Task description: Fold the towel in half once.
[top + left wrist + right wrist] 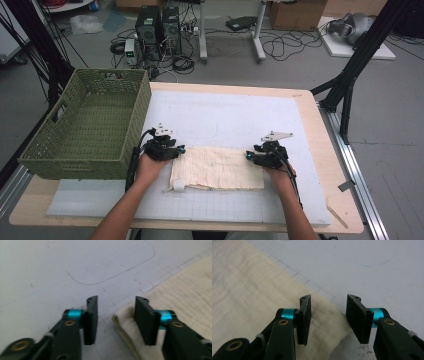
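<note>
Left gripper [115, 315] and right gripper [328, 315] both gape, gripping nothing, at the folded cream cloth's [217, 167] corners; no legible writing

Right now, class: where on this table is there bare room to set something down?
The white gridded mat lies bare beyond the cream folded cloth, and in front of it. The green woven basket crowds the left side.
</note>
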Tool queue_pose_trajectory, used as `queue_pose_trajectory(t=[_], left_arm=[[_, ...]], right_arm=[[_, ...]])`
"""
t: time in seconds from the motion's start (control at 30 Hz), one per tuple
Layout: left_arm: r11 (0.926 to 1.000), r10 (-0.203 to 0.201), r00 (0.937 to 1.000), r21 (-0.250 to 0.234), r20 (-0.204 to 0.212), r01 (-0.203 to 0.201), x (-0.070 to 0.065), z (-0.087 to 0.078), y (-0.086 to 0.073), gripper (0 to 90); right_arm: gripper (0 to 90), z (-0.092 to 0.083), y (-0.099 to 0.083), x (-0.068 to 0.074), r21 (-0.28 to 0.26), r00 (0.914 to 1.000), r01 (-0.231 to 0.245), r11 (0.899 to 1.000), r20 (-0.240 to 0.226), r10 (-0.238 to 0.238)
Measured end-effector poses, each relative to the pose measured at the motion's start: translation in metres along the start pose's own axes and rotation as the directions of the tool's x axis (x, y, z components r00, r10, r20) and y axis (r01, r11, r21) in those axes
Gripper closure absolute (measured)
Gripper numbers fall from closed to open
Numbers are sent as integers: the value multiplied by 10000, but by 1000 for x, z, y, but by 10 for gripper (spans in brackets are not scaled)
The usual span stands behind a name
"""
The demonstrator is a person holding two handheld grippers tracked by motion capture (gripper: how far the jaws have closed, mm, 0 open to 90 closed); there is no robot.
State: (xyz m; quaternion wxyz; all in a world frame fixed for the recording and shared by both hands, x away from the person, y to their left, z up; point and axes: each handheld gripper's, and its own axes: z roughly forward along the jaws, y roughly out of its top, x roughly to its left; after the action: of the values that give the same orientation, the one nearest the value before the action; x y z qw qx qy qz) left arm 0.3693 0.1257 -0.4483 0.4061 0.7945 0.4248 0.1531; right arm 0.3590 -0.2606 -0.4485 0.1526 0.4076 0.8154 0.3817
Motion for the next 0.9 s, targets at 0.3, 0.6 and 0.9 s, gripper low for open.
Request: queue_pose_trajectory(t=[0.3, 0.6, 0.9], left_arm=[[9972, -218, 9998, -710, -4, 218, 0, -6, 0, 857], [9962, -132, 9989, -861, -460, 92, 1, 5, 6, 857], [9855, 729, 9973, -1535, -16, -723, 6, -5, 4, 604]], right_arm=[[848, -8, -4, 9, -94, 9961, 679, 9977, 568, -672], [846, -2, 6, 10, -437, 9757, 1215, 9916, 1887, -1112], [528, -8, 2, 2, -769, 9601, 586, 9953, 2773, -351]])
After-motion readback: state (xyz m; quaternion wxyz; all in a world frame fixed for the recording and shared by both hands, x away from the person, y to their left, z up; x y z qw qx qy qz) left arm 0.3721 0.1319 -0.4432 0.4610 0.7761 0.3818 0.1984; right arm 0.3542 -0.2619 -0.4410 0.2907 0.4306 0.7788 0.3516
